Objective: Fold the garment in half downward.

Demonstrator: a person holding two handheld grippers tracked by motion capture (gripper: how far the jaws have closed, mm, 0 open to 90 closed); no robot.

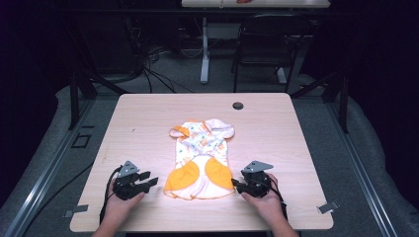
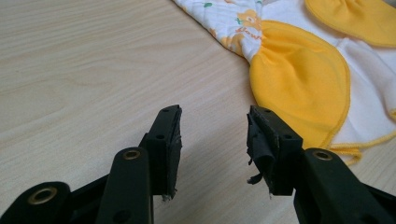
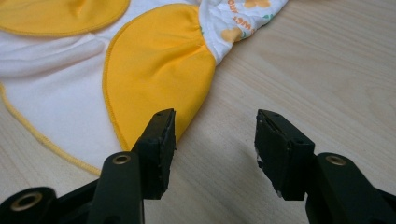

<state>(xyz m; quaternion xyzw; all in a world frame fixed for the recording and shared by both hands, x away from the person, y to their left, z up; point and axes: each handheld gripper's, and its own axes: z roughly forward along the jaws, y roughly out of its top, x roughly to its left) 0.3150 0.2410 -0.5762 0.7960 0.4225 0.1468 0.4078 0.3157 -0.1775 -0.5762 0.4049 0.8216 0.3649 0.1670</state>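
Observation:
A small baby garment (image 1: pixel 201 158), white with orange prints and two yellow-orange panels, lies flat in the middle of the wooden table (image 1: pixel 138 123). My left gripper (image 1: pixel 152 180) rests low on the table just left of the garment's near hem, open and holding nothing. In the left gripper view its jaws (image 2: pixel 214 140) point past the left yellow panel (image 2: pixel 299 79). My right gripper (image 1: pixel 235 184) sits just right of the hem, also open. In the right gripper view its jaws (image 3: pixel 215 140) stand at the edge of the right yellow panel (image 3: pixel 159 70), with the left fingertip (image 3: pixel 161 135) over the fabric's rim.
A round cable grommet (image 1: pixel 237 105) sits near the table's far edge. Metal clips (image 1: pixel 328 207) stick out at the near corners. Beyond the table are a chair (image 1: pixel 267 44), a table leg and cables on the floor.

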